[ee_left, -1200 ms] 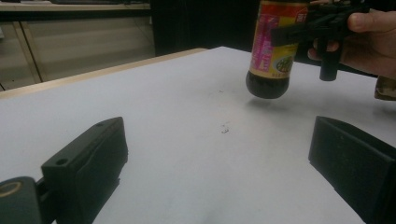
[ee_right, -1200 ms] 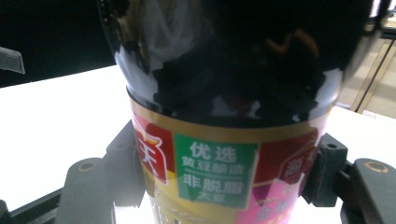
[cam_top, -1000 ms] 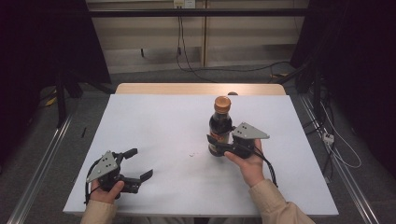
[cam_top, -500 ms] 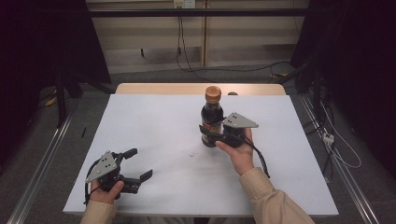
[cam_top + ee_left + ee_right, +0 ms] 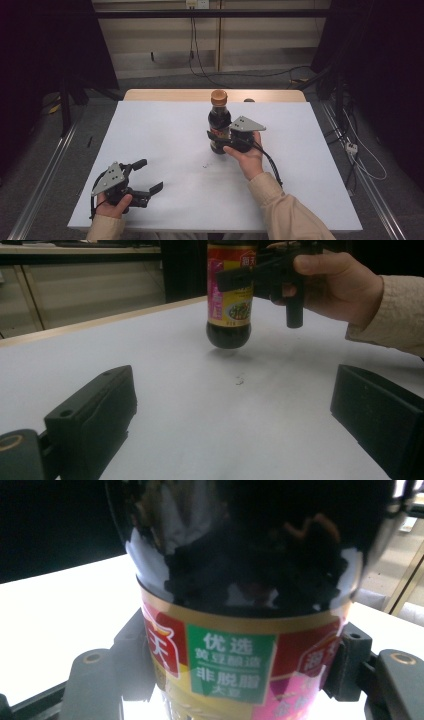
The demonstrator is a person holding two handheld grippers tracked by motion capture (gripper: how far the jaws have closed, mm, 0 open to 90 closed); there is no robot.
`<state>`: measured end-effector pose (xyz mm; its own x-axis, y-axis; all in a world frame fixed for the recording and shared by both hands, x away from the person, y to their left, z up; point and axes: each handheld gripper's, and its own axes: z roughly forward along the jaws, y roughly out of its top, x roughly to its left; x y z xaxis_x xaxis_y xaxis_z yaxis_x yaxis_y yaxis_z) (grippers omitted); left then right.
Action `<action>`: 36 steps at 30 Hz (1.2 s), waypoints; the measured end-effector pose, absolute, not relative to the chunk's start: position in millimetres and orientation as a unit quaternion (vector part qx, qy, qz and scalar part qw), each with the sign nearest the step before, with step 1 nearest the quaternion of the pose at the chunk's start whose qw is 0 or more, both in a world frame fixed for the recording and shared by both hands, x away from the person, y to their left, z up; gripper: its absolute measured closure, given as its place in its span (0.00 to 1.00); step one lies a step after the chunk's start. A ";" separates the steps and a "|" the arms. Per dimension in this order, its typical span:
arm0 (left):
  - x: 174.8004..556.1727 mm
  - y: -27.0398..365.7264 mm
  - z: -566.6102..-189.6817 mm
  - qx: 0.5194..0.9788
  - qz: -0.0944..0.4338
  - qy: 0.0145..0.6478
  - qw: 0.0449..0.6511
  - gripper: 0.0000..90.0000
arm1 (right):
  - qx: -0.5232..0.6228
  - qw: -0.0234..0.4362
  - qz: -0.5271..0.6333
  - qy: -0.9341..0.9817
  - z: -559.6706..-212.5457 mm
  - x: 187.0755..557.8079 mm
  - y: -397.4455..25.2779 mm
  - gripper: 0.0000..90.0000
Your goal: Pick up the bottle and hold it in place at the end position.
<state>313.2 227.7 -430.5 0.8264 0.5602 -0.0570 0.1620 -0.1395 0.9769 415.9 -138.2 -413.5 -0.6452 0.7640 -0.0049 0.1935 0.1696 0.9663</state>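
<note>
A dark sauce bottle with an orange cap and a red, green and yellow label stands upright mid-table. My right gripper is shut on its lower body, a jaw pressed against each side of the label. In the left gripper view the bottle hangs a little above the table with its shadow beneath it. My left gripper rests near the front left corner, open, with nothing between its jaws.
The white table top has a wooden strip along its far edge. A small speck lies just in front of the bottle. Metal rails run down both sides of the table, and cables lie on the floor at the right.
The right gripper has carried the bottle to the left and farther from the person. The left gripper has stayed where it was, open.
</note>
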 end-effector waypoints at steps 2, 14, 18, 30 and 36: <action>314.2 229.5 -430.7 0.728 0.160 0.253 0.616 0.05 | 0.340 0.256 0.555 0.714 -418.2 420.2 -136.7 0.34; 312.2 231.6 -430.5 0.725 0.162 0.259 0.618 0.05 | 0.343 0.261 0.555 0.712 -431.3 428.1 -127.5 0.34; 312.5 231.1 -431.1 0.723 0.159 0.262 0.619 0.05 | 0.340 0.262 0.556 0.712 -433.8 430.9 -126.7 0.34; 311.8 227.9 -431.3 0.731 0.158 0.255 0.613 0.05 | 0.346 0.257 0.556 0.711 -437.6 430.1 -130.2 0.34; 312.1 227.6 -431.9 0.733 0.159 0.256 0.610 0.05 | 0.343 0.251 0.555 0.715 -437.1 431.4 -131.8 0.34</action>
<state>312.1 227.6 -431.9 0.8180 0.5698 -0.0788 0.1810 -0.1249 0.9755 431.4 -131.8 -437.1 -0.6379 0.7698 0.0215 0.2122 0.1488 0.9658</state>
